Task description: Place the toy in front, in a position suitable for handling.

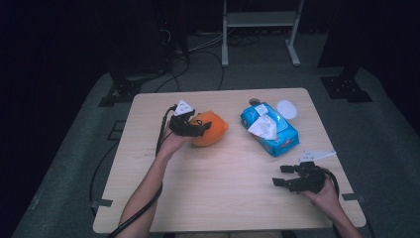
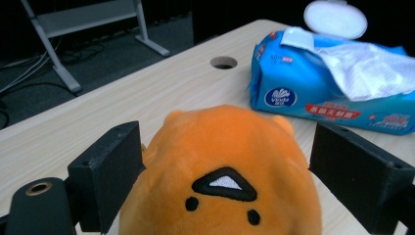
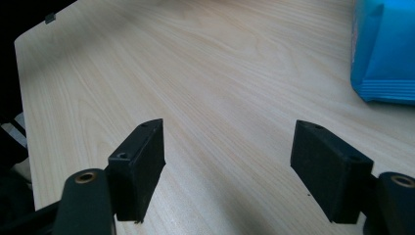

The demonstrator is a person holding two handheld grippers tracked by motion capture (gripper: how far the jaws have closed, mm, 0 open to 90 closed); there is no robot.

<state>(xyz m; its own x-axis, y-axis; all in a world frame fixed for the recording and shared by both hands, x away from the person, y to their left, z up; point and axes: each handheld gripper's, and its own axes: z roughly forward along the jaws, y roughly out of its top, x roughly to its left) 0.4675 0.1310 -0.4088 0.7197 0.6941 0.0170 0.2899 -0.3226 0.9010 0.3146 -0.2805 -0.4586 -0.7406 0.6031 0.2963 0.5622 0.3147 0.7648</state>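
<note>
Orange plush toy (image 2: 222, 171) is lying on the wooden table (image 1: 213, 193), well left of the blue wipes pack (image 1: 270, 129). Left gripper (image 1: 200, 128) is straddling the toy, jaws spread wide on both flanks; the left pad is touching fabric, the right pad standing apart, so no grip yet. Right gripper (image 3: 230, 161) is idling near the pack's front, jaws spread on nothing. Risk: rounded soft fabric may be squeezing out forward if the pads are closing too shallow.

An orange plush toy (image 2: 220, 166) is showing a black-edged white triangle and two black dots. At upper right, a blue wipes pack (image 2: 313, 88) is wearing red and white labels, with a white sheet (image 2: 367, 68) sticking out. The bench (image 3: 220, 73) is showing pale wood grain.
</note>
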